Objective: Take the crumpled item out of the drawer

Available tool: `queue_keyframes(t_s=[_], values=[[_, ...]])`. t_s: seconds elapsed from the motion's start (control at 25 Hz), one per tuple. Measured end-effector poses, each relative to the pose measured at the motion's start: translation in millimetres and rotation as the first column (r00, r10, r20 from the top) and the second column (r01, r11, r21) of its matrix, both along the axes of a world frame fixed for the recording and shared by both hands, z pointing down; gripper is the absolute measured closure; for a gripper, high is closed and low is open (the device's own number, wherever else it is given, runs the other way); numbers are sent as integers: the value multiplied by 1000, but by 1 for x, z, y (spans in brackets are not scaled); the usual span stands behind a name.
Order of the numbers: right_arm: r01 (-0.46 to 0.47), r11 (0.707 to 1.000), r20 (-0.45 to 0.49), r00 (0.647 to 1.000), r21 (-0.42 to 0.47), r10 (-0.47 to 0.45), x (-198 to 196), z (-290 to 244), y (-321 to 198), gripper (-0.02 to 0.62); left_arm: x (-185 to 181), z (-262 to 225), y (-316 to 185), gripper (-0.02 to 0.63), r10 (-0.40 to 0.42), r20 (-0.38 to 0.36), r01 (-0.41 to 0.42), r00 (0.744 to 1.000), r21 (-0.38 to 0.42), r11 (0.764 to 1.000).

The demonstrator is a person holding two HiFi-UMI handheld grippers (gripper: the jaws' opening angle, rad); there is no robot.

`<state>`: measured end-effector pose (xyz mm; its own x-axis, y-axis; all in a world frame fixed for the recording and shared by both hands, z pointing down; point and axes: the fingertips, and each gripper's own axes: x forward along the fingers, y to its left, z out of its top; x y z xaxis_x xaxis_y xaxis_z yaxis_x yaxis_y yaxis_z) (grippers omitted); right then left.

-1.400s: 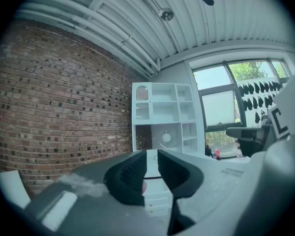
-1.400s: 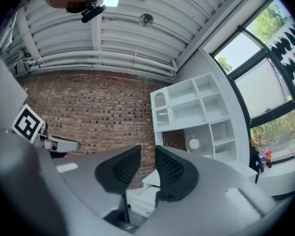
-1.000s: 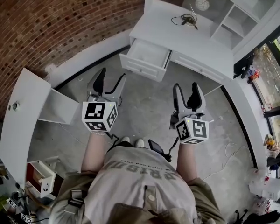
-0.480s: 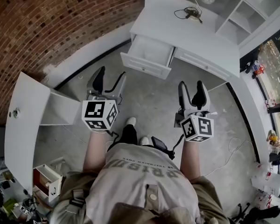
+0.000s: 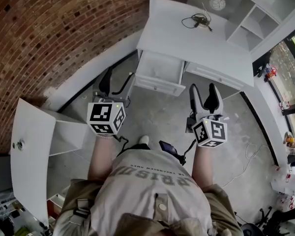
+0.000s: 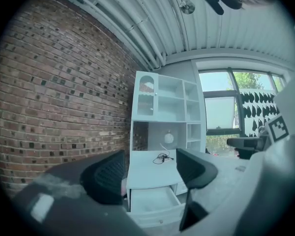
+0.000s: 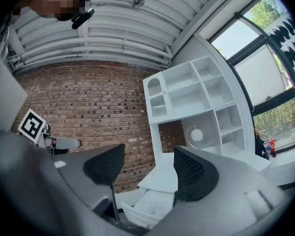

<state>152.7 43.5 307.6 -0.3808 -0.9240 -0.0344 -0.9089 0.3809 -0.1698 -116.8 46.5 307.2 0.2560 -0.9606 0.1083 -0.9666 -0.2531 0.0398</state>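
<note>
A white desk (image 5: 196,41) stands ahead with its left drawer (image 5: 160,72) pulled open. What shows of the drawer's white inside looks bare, and I see no crumpled item in any view. My left gripper (image 5: 118,80) hangs open just left of the drawer's front corner, nothing between its fingers. My right gripper (image 5: 202,91) is open too, in front of the desk's shut right drawer. The left gripper view looks along the open left gripper (image 6: 150,173) at the drawer (image 6: 155,200). In the right gripper view the drawer (image 7: 147,208) lies below the open right gripper (image 7: 147,171).
A tangled cable (image 5: 199,19) and a round clock (image 5: 215,3) sit on the desk under a white shelf unit (image 5: 265,14). A brick wall (image 5: 54,28) runs along the left. A white cabinet with an open door (image 5: 34,141) stands at my left. The floor is grey concrete (image 5: 157,117).
The person has stepped toward the desk. The open drawer now lies closer to both grippers, and the left gripper has come up beside its corner. Both stay open.
</note>
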Motion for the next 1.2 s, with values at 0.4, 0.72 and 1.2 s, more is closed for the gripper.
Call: queue_keyframes(t_s=[0.4,0.72,1.2], values=[[-44,998,-26,999,-44,43,-25,15,-41,279,-28,19,-46,275,38,-22,-39,999,-41,998],[-38,994,-32,999,-101,35,-22,37,-85,279,-30,46,-84,275,14,-31,-17,999,-98,995],[7,996,-23,1000,-87,-9,2,32,-186,275,-5,35,-167,265,-21,-19,19,1000,-74,997]])
